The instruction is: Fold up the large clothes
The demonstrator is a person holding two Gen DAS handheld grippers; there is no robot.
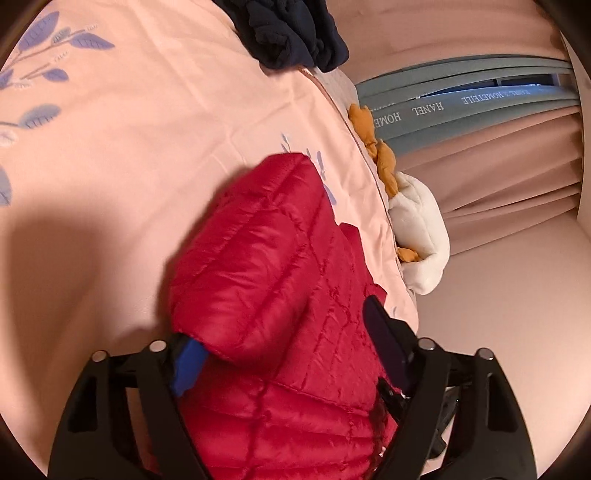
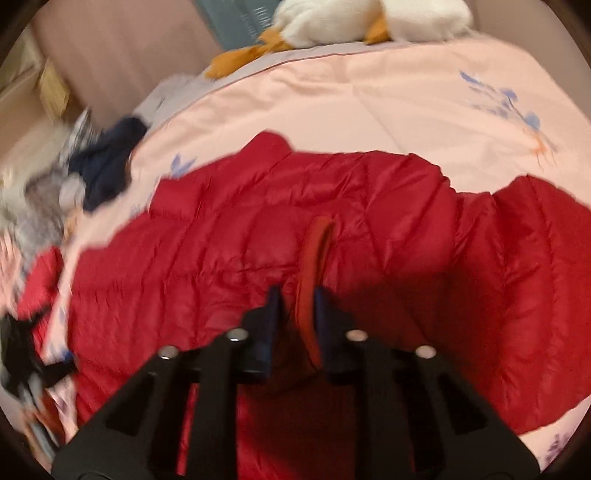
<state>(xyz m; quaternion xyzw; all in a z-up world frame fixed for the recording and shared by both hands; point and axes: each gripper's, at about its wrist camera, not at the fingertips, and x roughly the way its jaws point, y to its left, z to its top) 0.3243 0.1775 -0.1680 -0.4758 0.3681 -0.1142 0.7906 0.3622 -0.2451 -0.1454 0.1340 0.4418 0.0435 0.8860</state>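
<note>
A red quilted down jacket point(image 2: 369, 221) lies spread on a pink bedspread point(image 2: 369, 99). In the left wrist view the jacket point(image 1: 266, 258) fills the space between the fingers of my left gripper point(image 1: 280, 332), whose jaws stand wide apart around a thick folded part of it, the blue pad point(image 1: 188, 365) touching the fabric. My right gripper point(image 2: 297, 295) is shut on a narrow red trimmed edge point(image 2: 317, 251) of the jacket, which stands up between the two pads.
A dark navy garment point(image 1: 291, 33) lies at the bed's far edge, also in the right wrist view point(image 2: 107, 166). A white and orange plush toy point(image 1: 417, 229) rests at the bedside point(image 2: 332, 22). Mixed clothes pile point(image 2: 33, 206) on the left. Pink curtains point(image 1: 498, 158) hang behind.
</note>
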